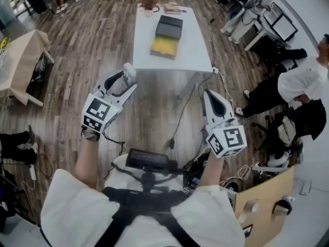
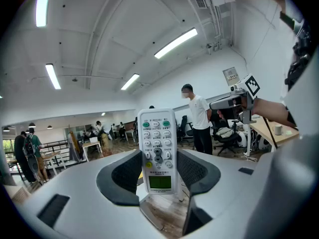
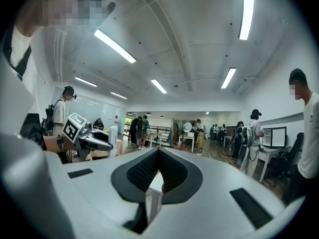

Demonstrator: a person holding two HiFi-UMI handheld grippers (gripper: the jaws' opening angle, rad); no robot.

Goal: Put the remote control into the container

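My left gripper (image 1: 127, 80) is shut on a white remote control (image 1: 129, 71), held upright over the wooden floor, short of the table. In the left gripper view the remote (image 2: 156, 148) stands between the dark pads (image 2: 130, 171), buttons and small green screen facing the camera. The container (image 1: 168, 35), a dark grey box on a yellow base, lies on the white table (image 1: 198, 55) ahead. My right gripper (image 1: 208, 93) is shut with nothing in it, its tips meeting in the right gripper view (image 3: 158, 151).
Small items and a plant (image 1: 150, 3) sit at the table's far end. A seated person (image 1: 303, 84) is at the right, and a cardboard-covered stand (image 1: 20, 60) at the left. Cables (image 1: 180, 117) trail over the floor below the table.
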